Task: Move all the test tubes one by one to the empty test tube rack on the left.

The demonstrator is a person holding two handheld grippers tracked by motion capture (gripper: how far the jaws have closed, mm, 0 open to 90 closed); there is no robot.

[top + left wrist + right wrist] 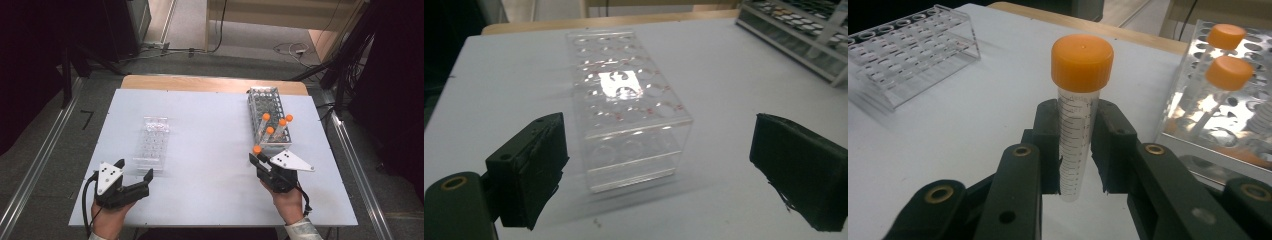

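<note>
Jaws on the right gripper (pixel 1075 145) are clamped round an orange-capped tube (pixel 1078 105), held upright just in front of the metal rack (pixel 267 117). Left gripper (pixel 659 170) hangs wide open facing the clear plastic rack (pixel 629 115).

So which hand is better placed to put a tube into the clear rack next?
Probably the right: the right gripper already clamps an orange-capped tube. The left gripper is open and empty, though it faces the clear rack.
</note>
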